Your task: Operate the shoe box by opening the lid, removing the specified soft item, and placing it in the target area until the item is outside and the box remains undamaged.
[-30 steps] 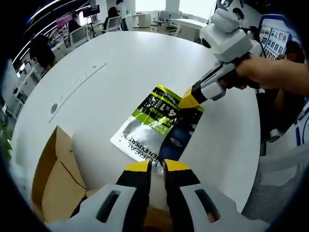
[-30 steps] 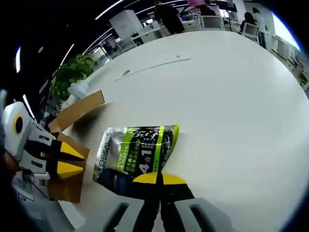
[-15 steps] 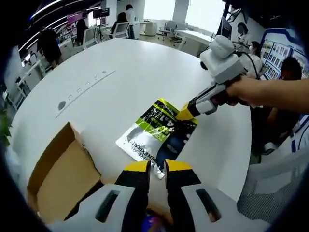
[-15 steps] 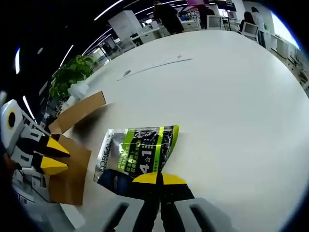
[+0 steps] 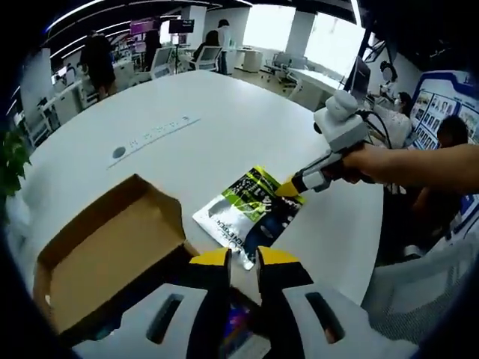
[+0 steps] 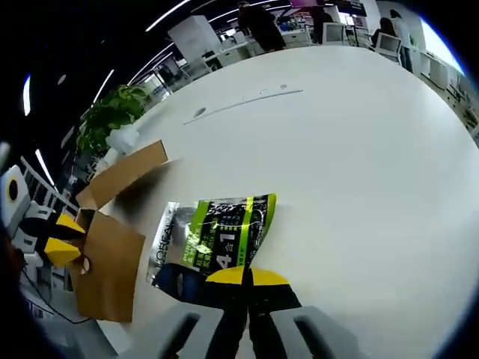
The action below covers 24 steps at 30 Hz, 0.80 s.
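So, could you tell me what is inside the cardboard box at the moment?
The open cardboard box shows a bare brown floor in the left gripper view. Its near end is hidden behind the left gripper, so I cannot tell what lies there. The pouch lies outside on the white table.

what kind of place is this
Most likely an open-plan office or showroom: a big round white table, desks with office chairs behind it, and ceiling strip lights.

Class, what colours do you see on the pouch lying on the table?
The pouch is silver, lime green and black with white lettering, clearest in the right gripper view.
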Each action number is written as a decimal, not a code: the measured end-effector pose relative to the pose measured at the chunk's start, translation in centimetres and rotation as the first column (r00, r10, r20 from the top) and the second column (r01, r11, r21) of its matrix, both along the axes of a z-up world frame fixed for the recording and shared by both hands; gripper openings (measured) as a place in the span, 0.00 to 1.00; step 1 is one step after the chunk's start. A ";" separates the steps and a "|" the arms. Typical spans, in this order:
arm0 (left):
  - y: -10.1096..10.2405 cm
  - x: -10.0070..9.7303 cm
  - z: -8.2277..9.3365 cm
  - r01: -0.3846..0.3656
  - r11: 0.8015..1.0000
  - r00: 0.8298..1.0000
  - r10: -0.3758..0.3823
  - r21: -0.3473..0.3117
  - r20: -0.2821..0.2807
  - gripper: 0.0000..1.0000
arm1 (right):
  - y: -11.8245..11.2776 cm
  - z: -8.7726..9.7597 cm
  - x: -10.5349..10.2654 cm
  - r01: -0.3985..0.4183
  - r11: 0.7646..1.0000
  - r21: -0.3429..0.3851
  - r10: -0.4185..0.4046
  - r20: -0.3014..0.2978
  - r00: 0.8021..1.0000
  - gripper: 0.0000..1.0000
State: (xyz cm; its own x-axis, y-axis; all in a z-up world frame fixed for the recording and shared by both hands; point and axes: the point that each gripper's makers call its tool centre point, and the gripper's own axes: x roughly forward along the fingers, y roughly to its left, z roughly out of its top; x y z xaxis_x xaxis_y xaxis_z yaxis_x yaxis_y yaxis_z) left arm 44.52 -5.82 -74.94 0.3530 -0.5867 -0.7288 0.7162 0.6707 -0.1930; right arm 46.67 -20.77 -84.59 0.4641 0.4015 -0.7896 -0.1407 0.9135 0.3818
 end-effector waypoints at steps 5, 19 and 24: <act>2.9 -0.2 0.4 -0.052 0.999 0.999 0.052 -0.001 0.014 0.14 | 0.4 0.1 -0.4 -0.002 1.000 -0.005 0.002 -0.002 1.000 0.00; 9.6 -0.7 1.2 -0.173 0.985 0.984 0.172 0.002 0.039 0.16 | 2.2 0.6 -1.4 -0.024 1.000 -0.015 0.024 -0.015 1.000 0.00; 12.0 -1.4 1.0 -0.213 0.977 0.976 0.213 0.004 0.039 0.17 | 1.6 -0.1 -0.3 -0.020 0.999 -0.025 0.020 -0.020 1.000 0.00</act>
State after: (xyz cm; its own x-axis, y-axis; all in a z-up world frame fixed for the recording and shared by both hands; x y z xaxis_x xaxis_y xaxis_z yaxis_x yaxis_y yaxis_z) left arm 43.12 6.15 -73.92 0.4971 -0.4894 -0.7165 0.5635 0.8100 -0.1623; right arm 46.37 -19.21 -84.71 0.4401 0.3901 -0.8088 -0.1516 0.9201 0.3612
